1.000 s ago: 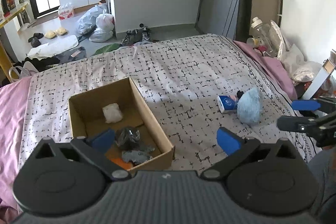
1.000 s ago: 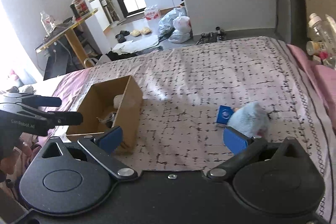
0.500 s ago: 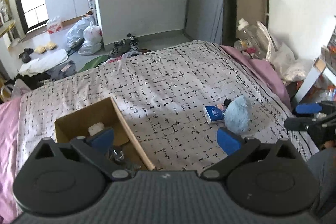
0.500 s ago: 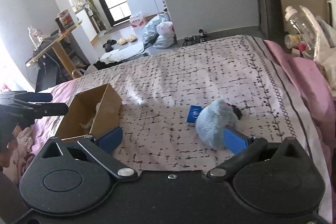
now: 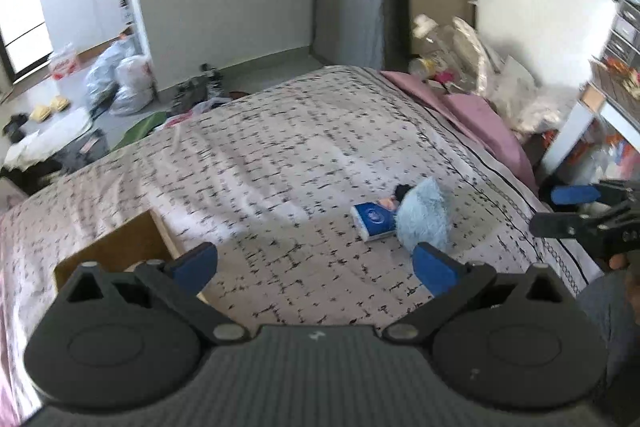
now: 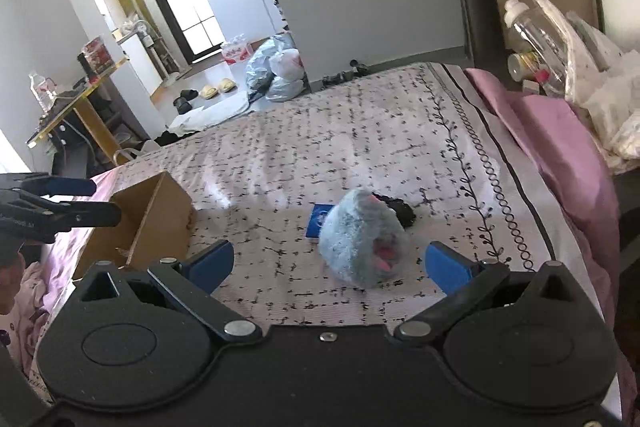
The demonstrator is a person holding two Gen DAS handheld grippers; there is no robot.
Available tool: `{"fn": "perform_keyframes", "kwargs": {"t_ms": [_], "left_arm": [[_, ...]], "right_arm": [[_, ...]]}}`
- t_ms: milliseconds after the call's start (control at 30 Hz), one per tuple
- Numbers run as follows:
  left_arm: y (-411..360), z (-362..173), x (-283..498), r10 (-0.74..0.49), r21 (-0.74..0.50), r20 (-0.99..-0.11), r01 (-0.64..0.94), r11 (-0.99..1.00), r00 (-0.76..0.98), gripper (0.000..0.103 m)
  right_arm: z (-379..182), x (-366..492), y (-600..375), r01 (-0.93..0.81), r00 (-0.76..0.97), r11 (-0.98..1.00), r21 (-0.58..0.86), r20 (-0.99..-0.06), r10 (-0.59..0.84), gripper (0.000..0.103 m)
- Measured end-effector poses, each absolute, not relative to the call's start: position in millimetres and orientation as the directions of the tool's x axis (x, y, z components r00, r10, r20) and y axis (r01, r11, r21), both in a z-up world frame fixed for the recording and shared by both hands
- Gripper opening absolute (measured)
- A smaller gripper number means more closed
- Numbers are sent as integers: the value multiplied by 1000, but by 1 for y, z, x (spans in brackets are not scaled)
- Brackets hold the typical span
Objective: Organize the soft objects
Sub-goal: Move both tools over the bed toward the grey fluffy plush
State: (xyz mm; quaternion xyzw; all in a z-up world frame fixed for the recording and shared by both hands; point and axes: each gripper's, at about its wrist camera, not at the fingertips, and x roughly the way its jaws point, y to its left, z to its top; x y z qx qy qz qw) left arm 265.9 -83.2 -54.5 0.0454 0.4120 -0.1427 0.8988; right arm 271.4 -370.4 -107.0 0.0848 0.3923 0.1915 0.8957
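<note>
Both of my claws are spread wide, gripping nothing: right gripper (image 6: 326, 265) just short of the blue plush toy (image 6: 362, 237), left gripper (image 5: 314, 265) beside the cardboard box (image 5: 116, 247). Beyond the toy, touching it, lie a blue packet (image 6: 319, 221) and something black (image 6: 396, 207).

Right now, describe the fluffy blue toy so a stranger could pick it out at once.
On the patterned bedspread, look right of the cardboard box. There lies the fluffy blue toy, pale and rounded. It touches a flat blue packet and a small black item, and alone is furry, with pink patches.
</note>
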Motion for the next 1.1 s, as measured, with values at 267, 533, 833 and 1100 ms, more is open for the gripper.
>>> {"fn": "perform_keyframes", "kwargs": {"t_ms": [267,533,833,1100], "left_arm": [[-110,-77,292,-269,-19,-779,408,913,567,100],[-132,-101,316,-322,-52,-790,466,883,522,100],[-146,-125,338,-323,-66,-812,473,879,486,100],[-154,-144,357,-365,-141,-818,462,876,443,98]], "right_arm": [[-125,287,-381,-241,616,914,326,-677,404,99],[-151,308,-389,-208,553,915,346,-730,402,71],[-189,334,-385,-153,509,942,300,-793,335,69],[-216,353,-386,-146,468,938,315,-813,346,47]]}}
